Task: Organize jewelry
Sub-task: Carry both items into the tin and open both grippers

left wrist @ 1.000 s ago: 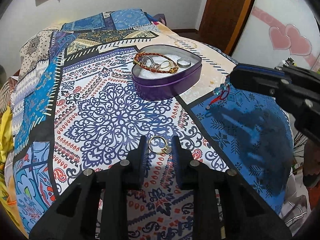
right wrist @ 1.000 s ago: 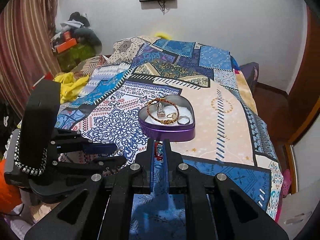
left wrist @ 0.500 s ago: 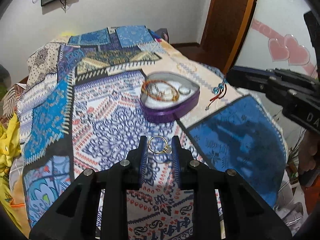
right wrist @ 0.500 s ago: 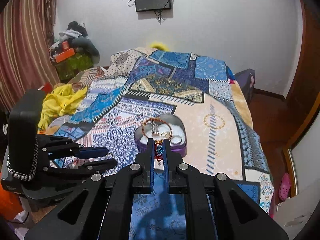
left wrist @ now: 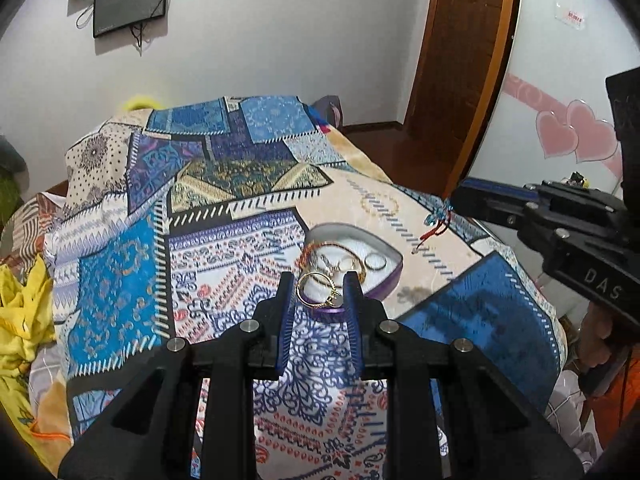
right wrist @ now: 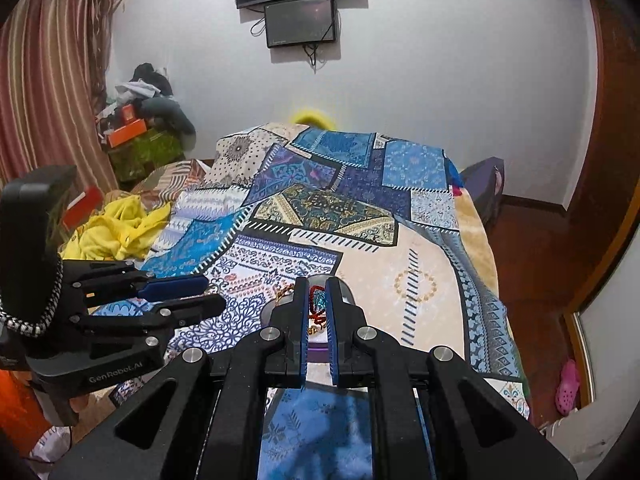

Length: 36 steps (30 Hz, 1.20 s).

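Note:
My left gripper (left wrist: 319,294) is shut on a gold ring bracelet (left wrist: 317,289) and holds it up above the bed, in front of the purple heart-shaped tin (left wrist: 390,276). The tin holds a beaded bracelet (left wrist: 320,249) and rings (left wrist: 375,262) on white lining. My right gripper (right wrist: 318,304) is shut on a red-corded blue bead bracelet (right wrist: 318,305), held above the tin (right wrist: 272,312). In the left wrist view the right gripper (left wrist: 460,200) is at the right with the cord (left wrist: 438,226) dangling. The left gripper (right wrist: 204,294) shows at the left in the right wrist view.
The patterned bedspread (left wrist: 224,240) covers the bed. Yellow cloth (right wrist: 116,228) lies at its left side. A wooden door (left wrist: 460,60) and a wall with pink hearts (left wrist: 576,136) stand at the right. Clutter (right wrist: 136,120) is piled by the curtain.
Both grippers have risen higher above the bed with their bracelets; the tin now looks smaller and sits right behind the fingertips in both views.

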### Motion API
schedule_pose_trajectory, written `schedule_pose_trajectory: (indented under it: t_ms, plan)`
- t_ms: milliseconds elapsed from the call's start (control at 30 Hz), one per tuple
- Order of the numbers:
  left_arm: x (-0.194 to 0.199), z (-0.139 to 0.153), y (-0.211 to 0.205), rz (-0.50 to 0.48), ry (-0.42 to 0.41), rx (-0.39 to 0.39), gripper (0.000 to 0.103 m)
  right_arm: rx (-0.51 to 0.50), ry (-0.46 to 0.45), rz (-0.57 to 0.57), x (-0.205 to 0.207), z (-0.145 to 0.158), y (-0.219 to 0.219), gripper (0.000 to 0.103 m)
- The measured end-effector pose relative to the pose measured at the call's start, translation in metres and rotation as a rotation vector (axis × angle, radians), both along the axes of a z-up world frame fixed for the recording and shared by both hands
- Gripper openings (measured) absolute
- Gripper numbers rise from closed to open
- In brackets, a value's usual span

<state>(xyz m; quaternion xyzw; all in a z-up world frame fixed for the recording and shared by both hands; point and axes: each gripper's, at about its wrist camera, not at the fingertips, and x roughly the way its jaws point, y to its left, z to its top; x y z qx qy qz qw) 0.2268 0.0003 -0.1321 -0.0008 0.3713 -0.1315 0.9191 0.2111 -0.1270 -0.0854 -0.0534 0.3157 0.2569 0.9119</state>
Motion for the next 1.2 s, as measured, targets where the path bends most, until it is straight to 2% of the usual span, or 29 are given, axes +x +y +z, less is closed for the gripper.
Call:
schedule_pose_trajectory:
  t_ms: [267, 567, 900, 1000, 1200]
  plan:
    - [0.014, 0.000, 0.001, -0.002, -0.007, -0.014, 0.023, 0.018, 0.016, -0.010, 0.014, -0.004, -0.002, 0.007]
    - [0.037, -0.027, -0.003, -0.016, 0.063, -0.038, 0.023, 0.032, 0.083, -0.007, 0.036, -0.024, 0.002, 0.007]
    - [0.051, -0.053, -0.016, -0.057, 0.121, -0.027, 0.023, -0.001, 0.172, 0.028, 0.053, -0.053, 0.012, 0.007]
    - [0.054, -0.056, -0.017, -0.061, 0.128, -0.023, 0.023, -0.008, 0.214, 0.029, 0.057, -0.062, 0.010, 0.007]
    - [0.054, -0.056, -0.019, -0.054, 0.122, -0.004, 0.023, -0.021, 0.241, 0.026, 0.059, -0.064, 0.008, 0.007]
